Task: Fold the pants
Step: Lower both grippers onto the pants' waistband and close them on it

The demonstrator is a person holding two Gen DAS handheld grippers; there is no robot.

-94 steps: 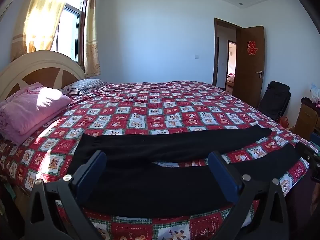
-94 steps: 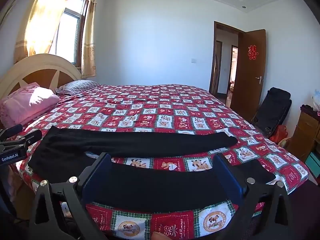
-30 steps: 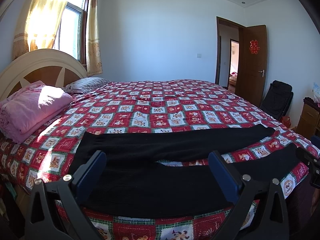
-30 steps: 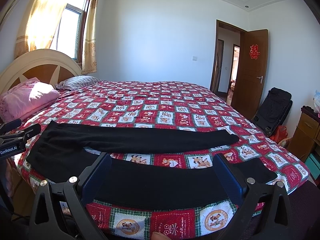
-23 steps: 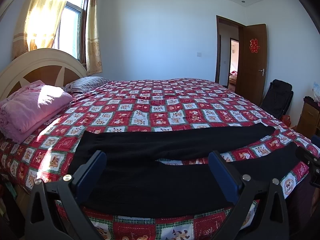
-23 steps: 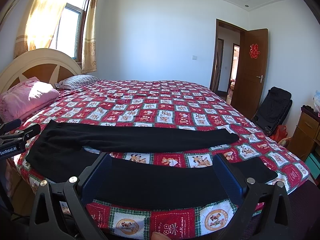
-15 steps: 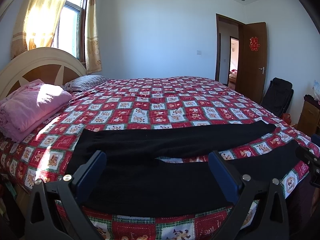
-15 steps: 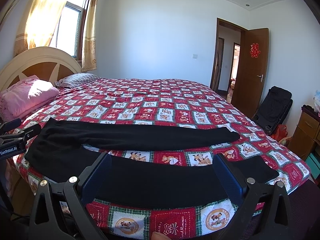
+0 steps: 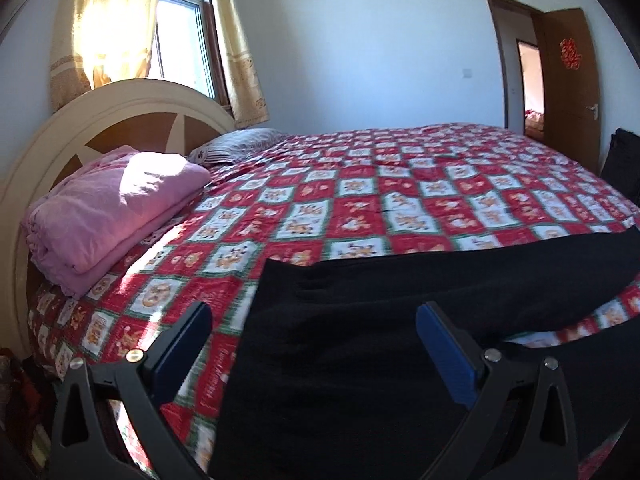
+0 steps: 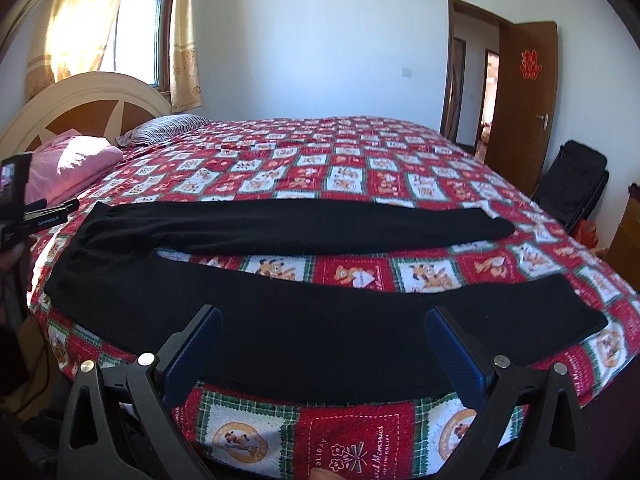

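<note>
Black pants (image 10: 304, 320) lie flat on the near side of the bed, waist at the left, both legs spread apart toward the right. In the left wrist view the waist end of the pants (image 9: 360, 320) fills the foreground. My left gripper (image 9: 316, 344) is open, just above the waist end, holding nothing. It also shows at the left edge of the right wrist view (image 10: 24, 216). My right gripper (image 10: 320, 344) is open and empty, over the near leg at the bed's front edge.
The bed has a red patchwork quilt (image 10: 360, 168). A folded pink blanket (image 9: 108, 208) and a striped pillow (image 9: 236, 148) lie by the headboard (image 9: 120, 120). A black chair (image 10: 576, 180) and an open door (image 10: 520, 92) are at the right.
My left gripper has swung left and moved close to the waist end of the pants. My right gripper has moved slightly closer to the bed. Both stay open.
</note>
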